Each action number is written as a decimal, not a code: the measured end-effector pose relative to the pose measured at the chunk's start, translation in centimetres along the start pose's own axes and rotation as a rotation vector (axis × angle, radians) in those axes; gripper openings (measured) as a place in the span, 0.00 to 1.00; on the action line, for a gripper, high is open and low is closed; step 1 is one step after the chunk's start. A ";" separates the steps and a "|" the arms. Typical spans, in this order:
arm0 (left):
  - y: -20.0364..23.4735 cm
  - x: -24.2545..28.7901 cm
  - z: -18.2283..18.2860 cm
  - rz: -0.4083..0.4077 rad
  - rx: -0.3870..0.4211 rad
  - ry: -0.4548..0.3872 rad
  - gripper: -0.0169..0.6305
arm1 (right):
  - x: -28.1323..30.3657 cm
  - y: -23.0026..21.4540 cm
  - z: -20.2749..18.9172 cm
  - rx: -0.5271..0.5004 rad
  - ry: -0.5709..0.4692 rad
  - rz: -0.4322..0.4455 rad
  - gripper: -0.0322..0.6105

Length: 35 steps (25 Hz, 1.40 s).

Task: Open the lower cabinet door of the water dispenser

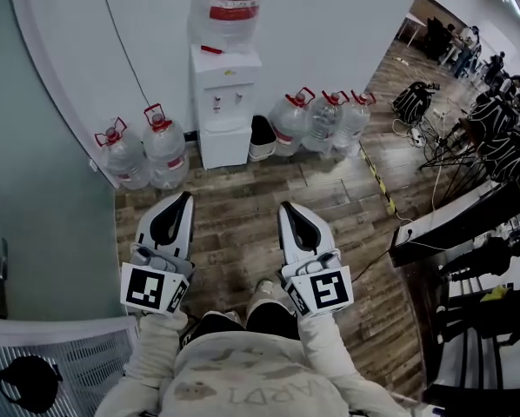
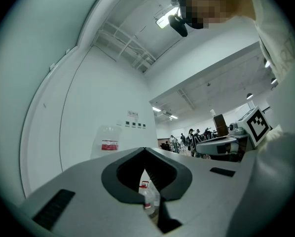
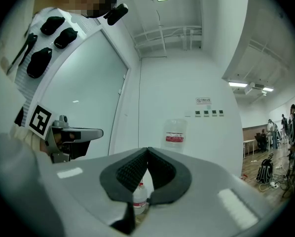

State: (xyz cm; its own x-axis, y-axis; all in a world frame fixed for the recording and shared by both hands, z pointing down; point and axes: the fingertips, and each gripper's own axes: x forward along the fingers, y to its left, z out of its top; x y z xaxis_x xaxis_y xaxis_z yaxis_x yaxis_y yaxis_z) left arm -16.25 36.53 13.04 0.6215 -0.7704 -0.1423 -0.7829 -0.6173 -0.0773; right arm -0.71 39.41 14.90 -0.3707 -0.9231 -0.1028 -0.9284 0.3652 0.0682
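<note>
Our left claw (image 1: 185, 198) and right claw (image 1: 285, 207) are both closed on nothing. We hold them level and side by side over the floor (image 1: 243, 224), pointing at the dispenser (image 1: 225, 85), likely to line up the approach. It stands at the far wall between bottles (image 1: 316, 120). Its lower door (image 1: 224, 146) is shut, well apart from both claws, so neither can reach it yet.

Wood-plank floor (image 1: 243, 220), white water dispenser (image 1: 223, 102) on it, water jugs (image 1: 164, 146) either side, perhaps a dark bin (image 1: 263, 135)
</note>
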 end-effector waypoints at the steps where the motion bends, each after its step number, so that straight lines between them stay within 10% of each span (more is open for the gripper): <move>1: 0.3 0.4 -0.1 -0.001 0.002 -0.002 0.03 | 0.6 -0.2 -0.1 -0.005 0.002 0.001 0.06; 35: 10.1 28.6 -4.3 0.154 0.047 -0.005 0.03 | 25.5 -22.4 -5.0 0.028 -0.021 0.138 0.06</move>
State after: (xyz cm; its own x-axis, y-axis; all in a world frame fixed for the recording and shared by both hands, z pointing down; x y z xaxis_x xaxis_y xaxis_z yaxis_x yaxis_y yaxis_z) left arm -6.29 7.57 12.44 0.4942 -0.8543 -0.1612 -0.8693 -0.4840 -0.1001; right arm 10.72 7.09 15.67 -0.4955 -0.8610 -0.1151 -0.8686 0.4924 0.0554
